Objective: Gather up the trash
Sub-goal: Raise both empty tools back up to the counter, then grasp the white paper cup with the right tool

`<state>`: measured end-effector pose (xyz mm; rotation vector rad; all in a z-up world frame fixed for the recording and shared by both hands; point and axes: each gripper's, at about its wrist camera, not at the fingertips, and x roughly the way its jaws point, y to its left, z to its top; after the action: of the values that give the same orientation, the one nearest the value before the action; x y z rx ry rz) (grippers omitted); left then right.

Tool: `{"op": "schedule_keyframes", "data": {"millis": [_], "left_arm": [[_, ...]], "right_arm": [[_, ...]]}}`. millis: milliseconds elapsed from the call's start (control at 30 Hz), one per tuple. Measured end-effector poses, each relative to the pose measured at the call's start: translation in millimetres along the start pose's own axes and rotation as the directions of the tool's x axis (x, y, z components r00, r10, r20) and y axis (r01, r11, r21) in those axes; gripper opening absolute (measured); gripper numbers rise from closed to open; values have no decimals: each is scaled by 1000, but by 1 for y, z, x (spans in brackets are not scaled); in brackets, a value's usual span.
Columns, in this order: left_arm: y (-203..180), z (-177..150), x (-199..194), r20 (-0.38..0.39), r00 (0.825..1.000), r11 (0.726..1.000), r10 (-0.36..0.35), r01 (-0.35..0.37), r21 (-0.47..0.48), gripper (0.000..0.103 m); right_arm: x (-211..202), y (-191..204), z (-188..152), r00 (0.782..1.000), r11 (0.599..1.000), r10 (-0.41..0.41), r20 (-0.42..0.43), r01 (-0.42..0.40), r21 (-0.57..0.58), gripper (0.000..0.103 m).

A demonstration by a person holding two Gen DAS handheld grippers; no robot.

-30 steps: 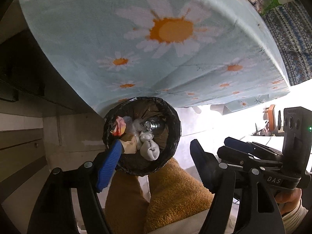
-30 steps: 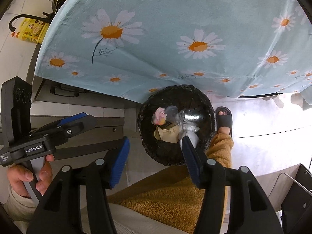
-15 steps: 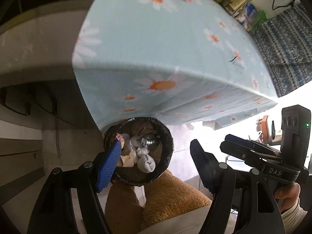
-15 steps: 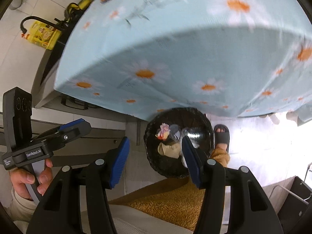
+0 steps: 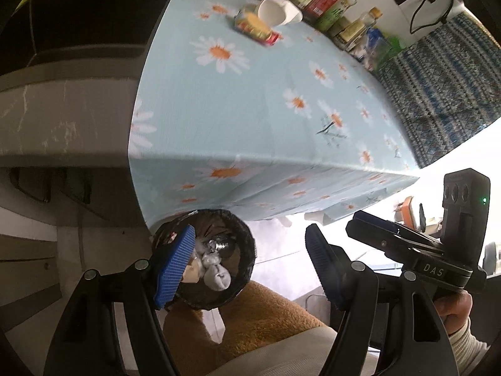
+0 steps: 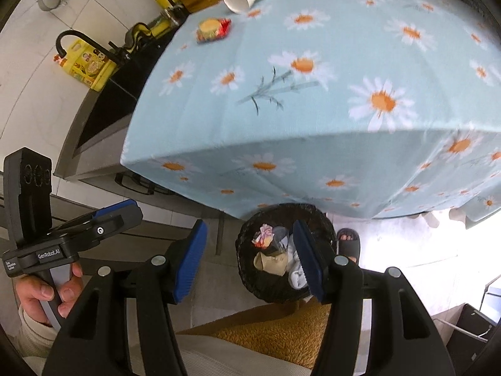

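Both grippers have risen, so the daisy-print blue tablecloth's (image 6: 344, 109) top now shows. Left gripper (image 5: 247, 266) and right gripper (image 6: 250, 257) hang with jaws apart, holding nothing. Crumpled trash (image 6: 275, 257) lies inside the black-lined round bin (image 6: 269, 291) on the floor beside the table.

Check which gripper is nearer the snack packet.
Left. The snack packet lies straight ahead of the left gripper, well off to the left of the right gripper.
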<state>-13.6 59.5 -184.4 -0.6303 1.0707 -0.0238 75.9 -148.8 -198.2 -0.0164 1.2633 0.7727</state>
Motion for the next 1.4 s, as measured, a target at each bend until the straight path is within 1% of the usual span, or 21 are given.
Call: {"op": "schedule_keyframes", "data": {"millis": [67, 133, 200, 300, 433, 633, 867, 1067, 1200, 1333, 1400], "left_arm": [[-2, 5, -5, 16, 1000, 1000, 8, -8, 17, 71], [-5, 10, -9, 32, 999, 1000, 7, -8, 25, 71], [-7, 17, -12, 49, 999, 1000, 12, -13, 27, 71], [-10, 27, -16, 72, 997, 1000, 20, -22, 18, 71], [-15, 43, -19, 100, 994, 999, 37, -36, -6, 71], [-18, 64, -19, 132, 989, 997, 71, -66, -38, 71], [-27, 90, -15, 155, 982, 993, 110, -100, -71, 71], [-33, 109, -10, 162, 975, 986, 151, -136, -102, 71], [-34, 119, -7, 162, 970, 979, 181, -162, -128, 71], [-33, 125, -3, 158, 966, 971, 205, -181, -158, 71], [-33, 128, 1, 150, 962, 965, 226, -200, -170, 71]], "right_arm": [[-9, 2, 5, 1000, 1000, -5, 22, 5, -11, 58], [-17, 2, 11, 999, 1000, -19, 42, 19, -14, 62], [-24, -1, 19, 998, 1000, -19, 65, 20, -12, 62], [-36, -7, 35, 995, 999, -24, 96, 26, -19, 62], [-45, -13, 58, 992, 999, -20, 123, 25, -42, 66], [-45, -19, 98, 991, 996, 10, 133, 1, -86, 70], [-38, -24, 145, 990, 991, 54, 127, -38, -126, 70], [-27, -35, 188, 985, 990, 121, 120, -111, -88, 71], [-16, -44, 217, 974, 979, 202, 103, -200, -25, 71], [-4, -52, 245, 962, 965, 257, 90, -261, 31, 71], [5, -59, 260, 952, 949, 297, 79, -303, 89, 71]]}}
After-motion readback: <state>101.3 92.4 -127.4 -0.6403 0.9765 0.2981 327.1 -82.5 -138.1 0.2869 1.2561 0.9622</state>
